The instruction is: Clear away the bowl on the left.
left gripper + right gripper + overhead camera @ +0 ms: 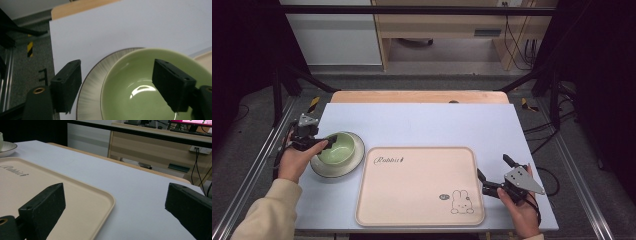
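Just then the left tool (pixel 328 142) sat at the near-left rim of the green bowl (pixel 338 148), its jaws straddling that rim: in the left gripper view one jaw hung outside the bowl (pixel 140 82), over the ribbed plate (pixel 93 82), and the other reached inside above the glossy bottom. A gap showed between each pad and the bowl wall, so the tool was not yet clenched on anything; its jaws stood partly apart with the rim between them. The bowl stood upright in the middle of the plate (pixel 356 159), which lay on the pale worktop (pixel 427 122) toward its left side, just beside the left edge of the beige tray (pixel 419 187). The tray lay flat at the near middle of the worktop, with the word "Rabbit" printed at its far left corner and a small rabbit drawing at its near right corner. The right tool (pixel 493 174) was held low past the tray's right edge, jaws spread wide and pointing toward the far left, with nothing between them; the right gripper view looked across the tray's rounded corner (pixel 100 202) and the bare worktop (pixel 140 195), with the plate's edge (pixel 7 147) far off at the left.
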